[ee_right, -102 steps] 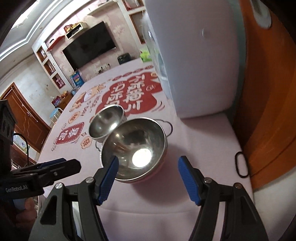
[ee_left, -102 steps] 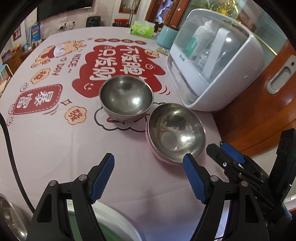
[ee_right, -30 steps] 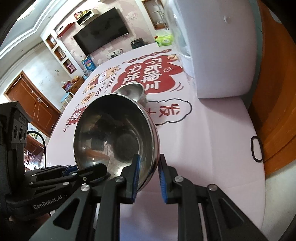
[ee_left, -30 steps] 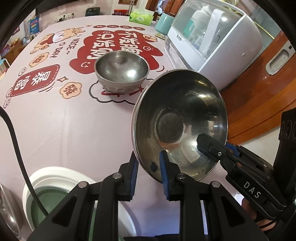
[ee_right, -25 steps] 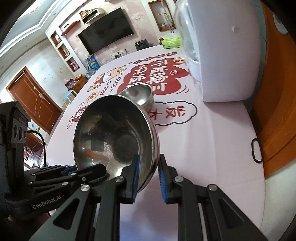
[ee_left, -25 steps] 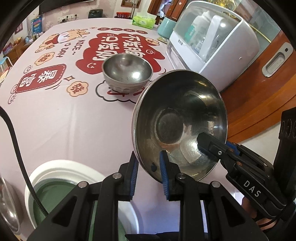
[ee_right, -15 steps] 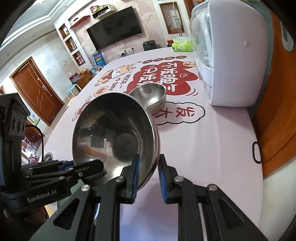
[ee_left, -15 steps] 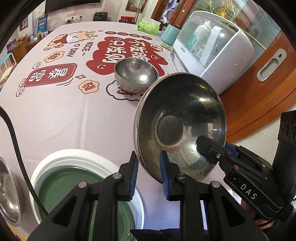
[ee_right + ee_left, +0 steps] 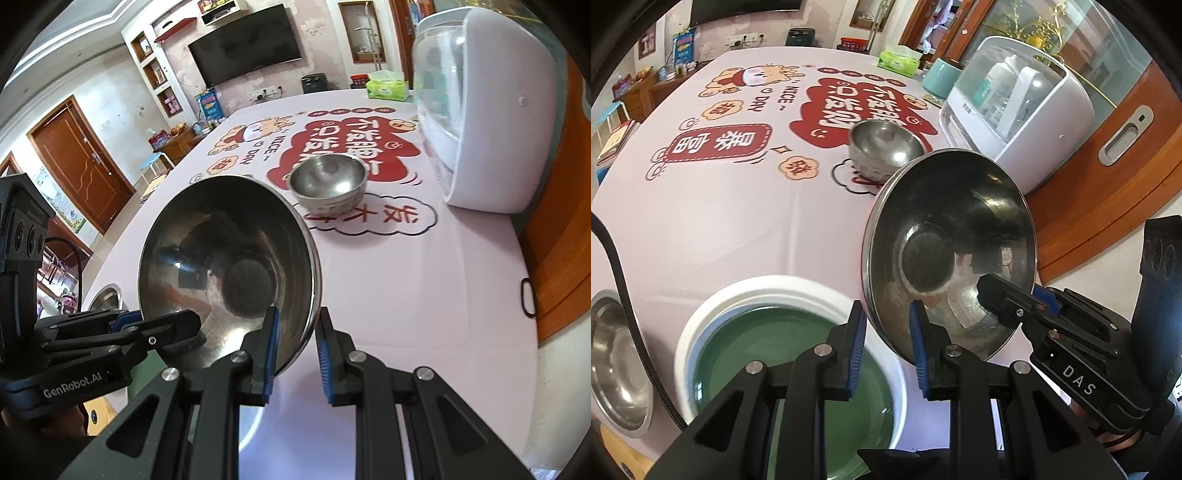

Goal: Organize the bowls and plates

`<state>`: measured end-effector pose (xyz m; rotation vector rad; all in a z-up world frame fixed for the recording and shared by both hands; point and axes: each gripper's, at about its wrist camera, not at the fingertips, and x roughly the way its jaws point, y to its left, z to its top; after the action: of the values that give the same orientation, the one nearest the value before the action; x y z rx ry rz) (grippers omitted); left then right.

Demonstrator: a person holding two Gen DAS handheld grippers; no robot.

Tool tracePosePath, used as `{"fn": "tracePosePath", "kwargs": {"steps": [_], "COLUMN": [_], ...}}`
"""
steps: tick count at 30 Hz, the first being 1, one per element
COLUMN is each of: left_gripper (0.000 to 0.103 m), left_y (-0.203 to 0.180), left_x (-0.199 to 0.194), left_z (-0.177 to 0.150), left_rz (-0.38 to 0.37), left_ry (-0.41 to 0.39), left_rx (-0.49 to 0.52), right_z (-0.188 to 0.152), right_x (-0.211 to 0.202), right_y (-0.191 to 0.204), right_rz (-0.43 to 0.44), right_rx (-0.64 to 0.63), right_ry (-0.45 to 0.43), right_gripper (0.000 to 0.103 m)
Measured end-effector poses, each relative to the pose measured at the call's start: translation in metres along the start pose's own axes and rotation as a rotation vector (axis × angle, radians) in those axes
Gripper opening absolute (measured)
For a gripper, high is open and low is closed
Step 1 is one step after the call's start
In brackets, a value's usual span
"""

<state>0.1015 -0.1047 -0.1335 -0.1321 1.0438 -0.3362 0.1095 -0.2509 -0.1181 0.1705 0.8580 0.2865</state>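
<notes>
Both tongs, the left gripper (image 9: pixel 887 347) and right gripper (image 9: pixel 295 347), are clamped on opposite rims of the steel bowl (image 9: pixel 945 247), so whoever's carrying it should keep them level and lower it gently into the green plate (image 9: pixel 783 354).

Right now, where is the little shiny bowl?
In the left wrist view the small steel bowl sits on the tablecloth past the lifted big bowl, just left of the white sterilizer box.
</notes>
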Motion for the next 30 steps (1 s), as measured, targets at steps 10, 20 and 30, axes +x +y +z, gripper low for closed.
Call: {"fn": "tracePosePath", "kwargs": {"steps": [10, 20, 30], "left_gripper": [0.021, 0.022, 0.022], "left_y": [0.046, 0.097, 0.152], "left_x": [-0.029, -0.061, -0.093], "left_z": [-0.017, -0.032, -0.043], "left_rz": [0.016, 0.056, 0.110], "left_ry": [0.009, 0.008, -0.006], "left_rx": [-0.051, -0.095, -0.144], "right_z": [-0.005, -0.008, -0.008], "right_x": [0.013, 0.029, 0.050], "right_y": [0.051, 0.108, 0.169], "right_rz": [0.043, 0.096, 0.157], "right_rx": [-0.034, -0.067, -0.121], "right_ry": [0.040, 0.072, 0.101], "right_gripper": [0.020, 0.020, 0.022]}}
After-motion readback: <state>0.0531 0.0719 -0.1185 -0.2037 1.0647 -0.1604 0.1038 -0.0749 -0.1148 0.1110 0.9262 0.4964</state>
